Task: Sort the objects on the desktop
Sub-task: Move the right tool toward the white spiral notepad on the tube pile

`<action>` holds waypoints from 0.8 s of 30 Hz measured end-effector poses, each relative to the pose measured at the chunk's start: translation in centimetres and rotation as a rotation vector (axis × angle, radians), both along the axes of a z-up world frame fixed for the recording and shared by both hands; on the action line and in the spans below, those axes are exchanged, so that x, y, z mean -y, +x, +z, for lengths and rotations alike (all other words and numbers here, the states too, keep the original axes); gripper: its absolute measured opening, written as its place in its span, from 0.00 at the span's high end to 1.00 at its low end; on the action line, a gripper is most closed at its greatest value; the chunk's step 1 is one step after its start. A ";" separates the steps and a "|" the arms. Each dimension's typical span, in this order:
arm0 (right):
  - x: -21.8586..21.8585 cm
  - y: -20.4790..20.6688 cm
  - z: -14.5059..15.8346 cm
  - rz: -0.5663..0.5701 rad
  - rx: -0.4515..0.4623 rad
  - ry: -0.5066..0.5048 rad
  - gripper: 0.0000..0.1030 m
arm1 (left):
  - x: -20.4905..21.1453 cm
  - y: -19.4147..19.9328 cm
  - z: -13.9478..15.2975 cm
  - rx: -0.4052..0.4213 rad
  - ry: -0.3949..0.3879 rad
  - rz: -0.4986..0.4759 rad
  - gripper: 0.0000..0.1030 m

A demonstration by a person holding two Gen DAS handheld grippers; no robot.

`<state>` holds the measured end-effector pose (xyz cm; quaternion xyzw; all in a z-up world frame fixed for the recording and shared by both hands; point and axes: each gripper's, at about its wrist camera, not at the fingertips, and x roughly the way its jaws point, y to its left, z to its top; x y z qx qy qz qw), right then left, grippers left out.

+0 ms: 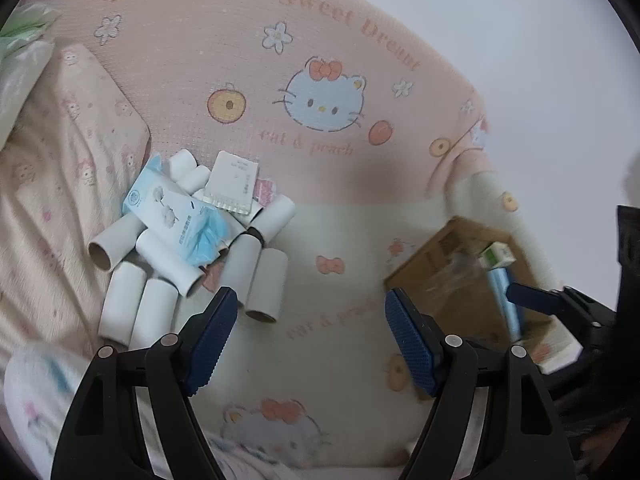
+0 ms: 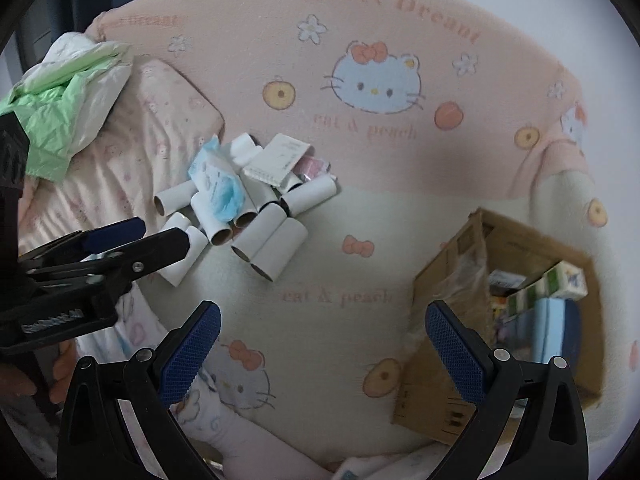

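A heap of several white cardboard tubes (image 1: 256, 272) (image 2: 276, 248) lies on the pink cat-print blanket (image 1: 224, 60) (image 2: 248, 48), with a light blue tissue pack (image 1: 172, 208) (image 2: 218, 184) and a white sachet (image 1: 234, 184) (image 2: 280, 160) on top. My left gripper (image 1: 308, 312) is open above the blanket, just right of the heap, nothing between its pads. My right gripper (image 2: 324, 328) is open too, over bare blanket between the heap and a cardboard box (image 1: 460, 264) (image 2: 452, 392). The left gripper (image 2: 136, 236) shows side-on beside the tubes in the right wrist view.
The open box at the right holds a green-and-white carton (image 1: 498, 256) (image 2: 560, 280) and a blue item (image 2: 556, 328). A patterned pillow (image 1: 68, 152) (image 2: 132, 152) lies left of the heap. Green and white plastic bags (image 2: 68, 100) sit at the far left.
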<state>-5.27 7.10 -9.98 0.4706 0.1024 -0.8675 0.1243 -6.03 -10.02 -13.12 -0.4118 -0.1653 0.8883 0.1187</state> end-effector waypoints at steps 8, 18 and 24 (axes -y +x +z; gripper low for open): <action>-0.5 -1.6 -3.9 -0.042 0.040 -0.106 0.01 | 1.6 -4.5 -4.9 0.117 0.169 0.051 0.27; 1.5 -4.1 -10.1 -0.001 0.017 -0.056 0.01 | 2.7 -5.8 -9.3 0.112 0.104 0.047 0.40; 1.6 -5.8 -11.7 -0.015 0.052 -0.100 0.01 | 3.7 -6.9 -9.4 0.087 0.164 0.033 0.43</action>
